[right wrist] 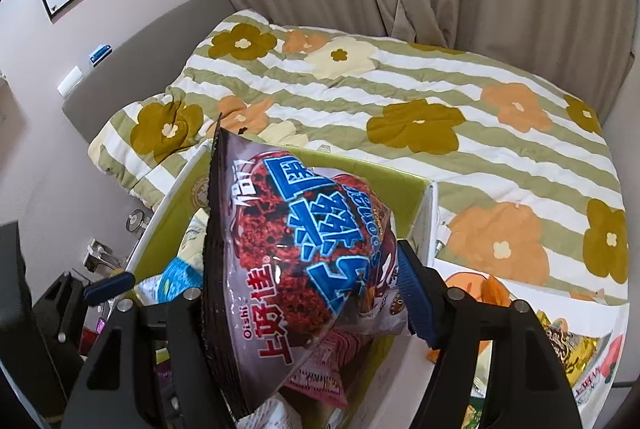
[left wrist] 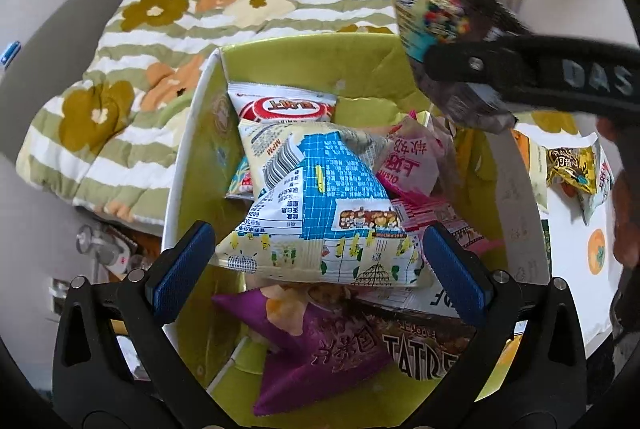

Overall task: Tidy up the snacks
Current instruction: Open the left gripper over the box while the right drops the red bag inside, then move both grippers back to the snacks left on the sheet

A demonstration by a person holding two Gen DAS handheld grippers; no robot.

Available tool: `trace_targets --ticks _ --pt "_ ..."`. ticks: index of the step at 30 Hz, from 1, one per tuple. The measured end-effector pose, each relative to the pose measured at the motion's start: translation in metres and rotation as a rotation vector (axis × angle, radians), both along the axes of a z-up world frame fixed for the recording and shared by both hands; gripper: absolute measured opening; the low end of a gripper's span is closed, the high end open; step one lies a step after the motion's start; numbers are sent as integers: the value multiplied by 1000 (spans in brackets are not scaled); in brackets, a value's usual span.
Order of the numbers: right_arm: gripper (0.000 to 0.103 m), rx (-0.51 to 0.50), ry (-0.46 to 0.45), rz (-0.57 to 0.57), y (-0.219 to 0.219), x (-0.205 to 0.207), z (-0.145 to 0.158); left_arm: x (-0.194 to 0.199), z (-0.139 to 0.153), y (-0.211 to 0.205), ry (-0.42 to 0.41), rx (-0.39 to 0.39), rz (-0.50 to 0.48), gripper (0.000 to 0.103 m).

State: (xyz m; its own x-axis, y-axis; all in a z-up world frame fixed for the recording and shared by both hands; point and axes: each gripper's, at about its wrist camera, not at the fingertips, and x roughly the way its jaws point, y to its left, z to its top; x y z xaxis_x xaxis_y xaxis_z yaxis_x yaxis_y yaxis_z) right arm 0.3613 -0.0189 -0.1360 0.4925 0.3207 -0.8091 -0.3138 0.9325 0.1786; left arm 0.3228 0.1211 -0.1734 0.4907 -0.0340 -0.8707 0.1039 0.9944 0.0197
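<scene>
The left wrist view looks steeply down from close above into the green-lined box, which fills the frame's middle. The right wrist view also tilts down, close behind a dark snack bag. Both share the box and the flowered quilt beyond it.

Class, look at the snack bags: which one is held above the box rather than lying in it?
The dark brown Oishi bag, clamped in the right gripper; the rest lie in the green box.
</scene>
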Motion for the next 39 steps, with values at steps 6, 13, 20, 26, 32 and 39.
trace_targets --ticks 6,13,20,26,32,39 --pt "103 32 -4 8 5 5 -7 -7 -1 3 1 -6 7 103" --pt "103 56 -27 0 1 -4 -5 -14 3 12 4 -17 22 103" --pt "103 74 -48 -8 -2 -22 13 -28 23 18 -33 -24 18 103" --pt "103 74 -82 -17 0 -50 35 -47 45 21 -62 -23 3 103" --pt "103 57 -106 -59 -6 -87 53 -72 71 22 -94 -55 -27 103" --pt "103 33 -132 -157 -31 -133 67 -96 88 0 -142 -75 -107 103"
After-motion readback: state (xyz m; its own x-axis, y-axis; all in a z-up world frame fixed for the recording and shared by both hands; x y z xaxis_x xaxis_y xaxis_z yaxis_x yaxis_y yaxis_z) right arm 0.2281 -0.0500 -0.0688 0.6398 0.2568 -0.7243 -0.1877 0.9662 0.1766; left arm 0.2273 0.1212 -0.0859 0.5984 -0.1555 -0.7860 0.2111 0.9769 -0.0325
